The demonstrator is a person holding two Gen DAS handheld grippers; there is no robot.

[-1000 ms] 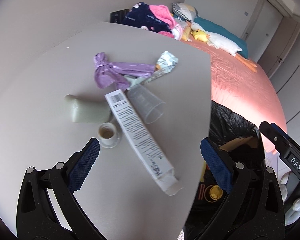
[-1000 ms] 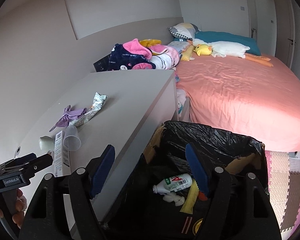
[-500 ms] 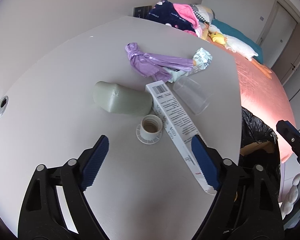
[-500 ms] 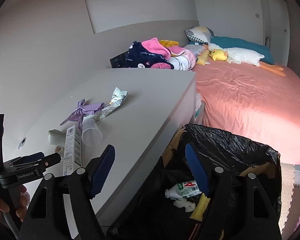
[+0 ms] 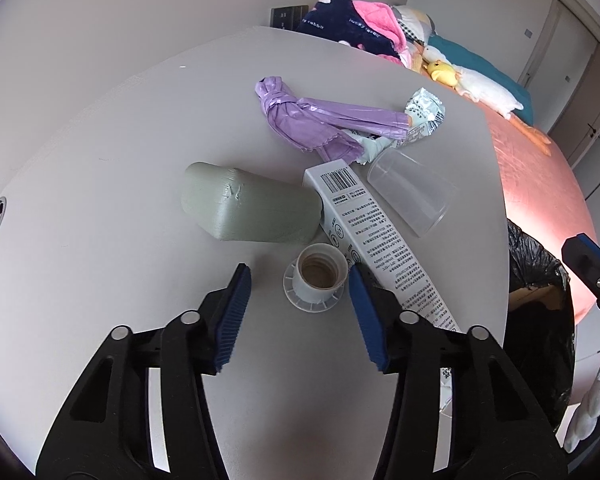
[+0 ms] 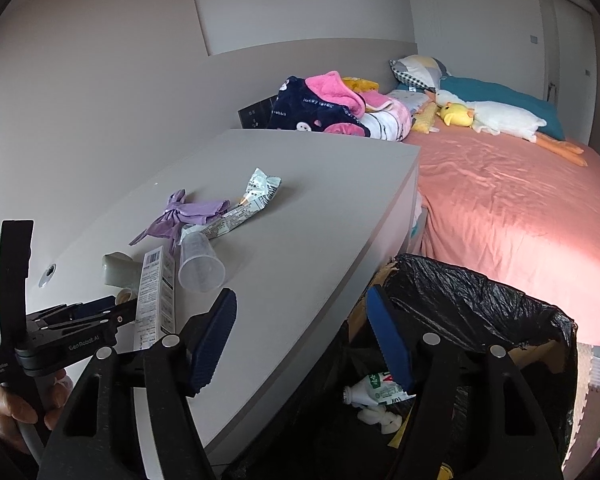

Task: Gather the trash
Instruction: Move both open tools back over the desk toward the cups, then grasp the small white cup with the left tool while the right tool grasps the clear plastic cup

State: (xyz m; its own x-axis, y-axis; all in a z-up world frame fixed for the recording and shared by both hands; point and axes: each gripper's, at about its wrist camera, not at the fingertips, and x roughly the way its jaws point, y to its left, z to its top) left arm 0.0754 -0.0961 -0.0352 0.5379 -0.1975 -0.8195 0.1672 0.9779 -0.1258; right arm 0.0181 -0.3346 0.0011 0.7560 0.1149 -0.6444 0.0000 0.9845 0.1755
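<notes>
From the left wrist, the left tongs (image 5: 298,284) are seen low over the grey table (image 5: 100,152). Its jaws have just been closing and are now set narrow, one on each side of a small white bottle neck (image 5: 320,276) that stands open end up. The right pad looks to be just at the neck, the left pad is apart from it, so nothing is held. Just behind the neck a pale green squashed bottle (image 5: 248,210) is laid on its side. A long white box (image 5: 374,248) is laid beside it — its near end is hidden under the right finger. A clear cup (image 5: 414,200), a purple bag (image 5: 320,120) and a silver wrapper (image 5: 424,114) are found further back.

From the right wrist, the right tongs (image 6: 302,336) are held fairly wide with nothing between them, above the table edge and the black-lined bin (image 6: 480,312). A white bottle (image 6: 374,392) is seen down in the bin. The left tongs are seen at the far left — a hand (image 6: 8,412) is wrapped round the handle. A pink bed (image 6: 520,220) is seen behind.
</notes>
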